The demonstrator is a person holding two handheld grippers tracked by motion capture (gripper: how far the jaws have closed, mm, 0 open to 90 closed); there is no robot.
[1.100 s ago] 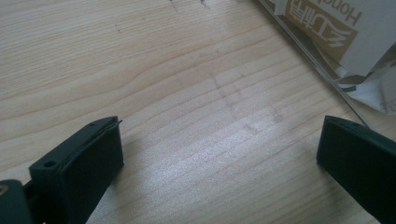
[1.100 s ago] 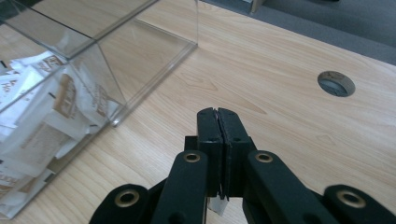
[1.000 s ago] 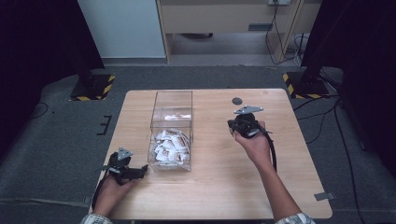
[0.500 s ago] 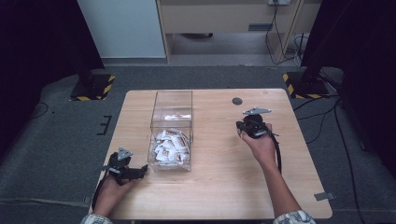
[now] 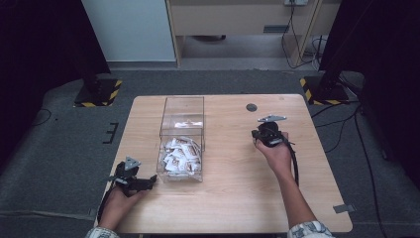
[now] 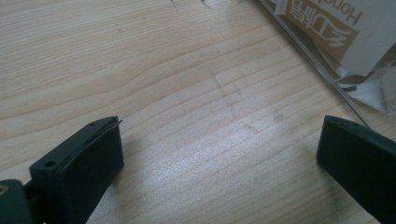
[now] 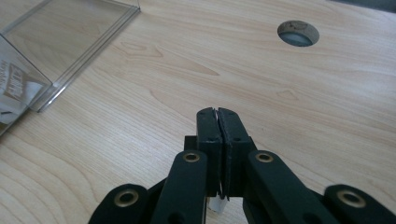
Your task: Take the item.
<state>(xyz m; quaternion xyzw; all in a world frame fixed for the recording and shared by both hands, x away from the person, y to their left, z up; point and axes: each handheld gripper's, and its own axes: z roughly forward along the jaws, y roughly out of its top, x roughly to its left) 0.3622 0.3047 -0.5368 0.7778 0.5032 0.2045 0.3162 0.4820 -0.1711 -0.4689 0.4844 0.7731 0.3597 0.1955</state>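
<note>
In the high view a wooden table (image 5: 233, 198) takes up the middle of the frame, and a clear box (image 5: 182, 124) stands left of centre on it, its near half heaped with white packets (image 5: 181, 154). The left gripper (image 5: 148, 182) lies low at the lower left of the frame, just beside the box's near corner, held by the left hand (image 5: 119, 201). In the left gripper view its jaws stand spread wide at the bottom corners, with bare wood between them and nothing gripped; the box wall and a packet (image 6: 327, 28) show in the upper right. The right gripper (image 5: 260, 134) sits right of centre in the high view, in the right hand (image 5: 275, 152), well apart from the box. In the right gripper view its jaws are pressed together at bottom centre over bare wood, a small white bit (image 7: 218, 204) showing low between them. A round hole (image 7: 298, 33) lies in the upper right there, and the box's empty end (image 7: 70, 32) in the upper left.
</note>
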